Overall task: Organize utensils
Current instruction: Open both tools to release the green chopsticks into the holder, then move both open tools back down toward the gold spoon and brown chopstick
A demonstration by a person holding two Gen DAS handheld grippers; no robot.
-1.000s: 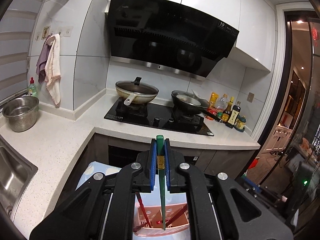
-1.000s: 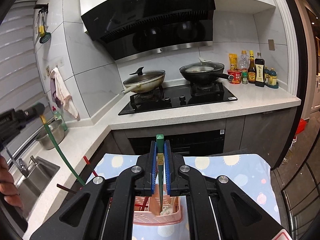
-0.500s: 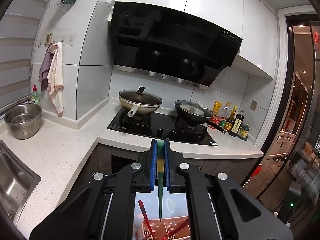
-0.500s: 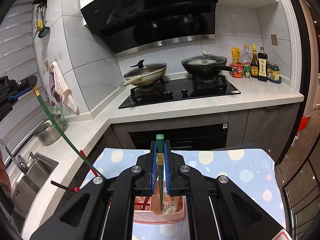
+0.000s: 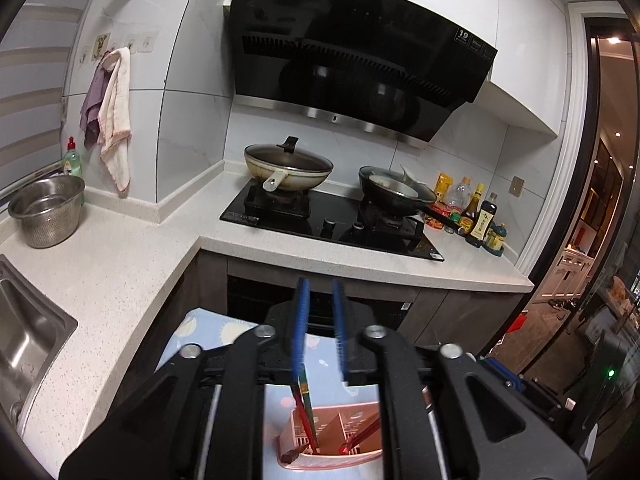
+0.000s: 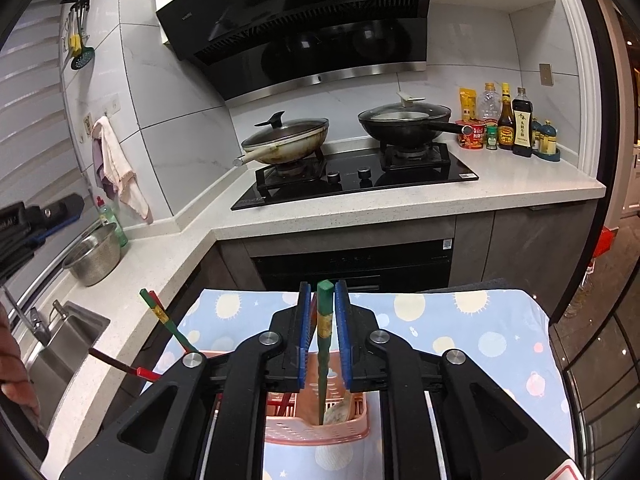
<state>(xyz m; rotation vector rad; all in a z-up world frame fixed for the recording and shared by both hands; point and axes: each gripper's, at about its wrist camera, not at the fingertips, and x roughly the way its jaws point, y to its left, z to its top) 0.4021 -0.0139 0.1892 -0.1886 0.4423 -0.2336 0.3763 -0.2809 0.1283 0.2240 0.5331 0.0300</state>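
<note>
Pink slotted utensil basket sits on the blue patterned cloth. One green chopstick stands nearly upright in it; another green chopstick and a red chopstick lean out left over the rim.

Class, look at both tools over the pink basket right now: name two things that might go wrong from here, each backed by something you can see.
1. The right tool has opened around a green chopstick standing in the pink basket; it may tip sideways and snag a finger as the tool lifts.
2. Other chopsticks lean far out over the basket's left rim; a bump from the left tool, open just above, might flick them onto the blue cloth.
</note>
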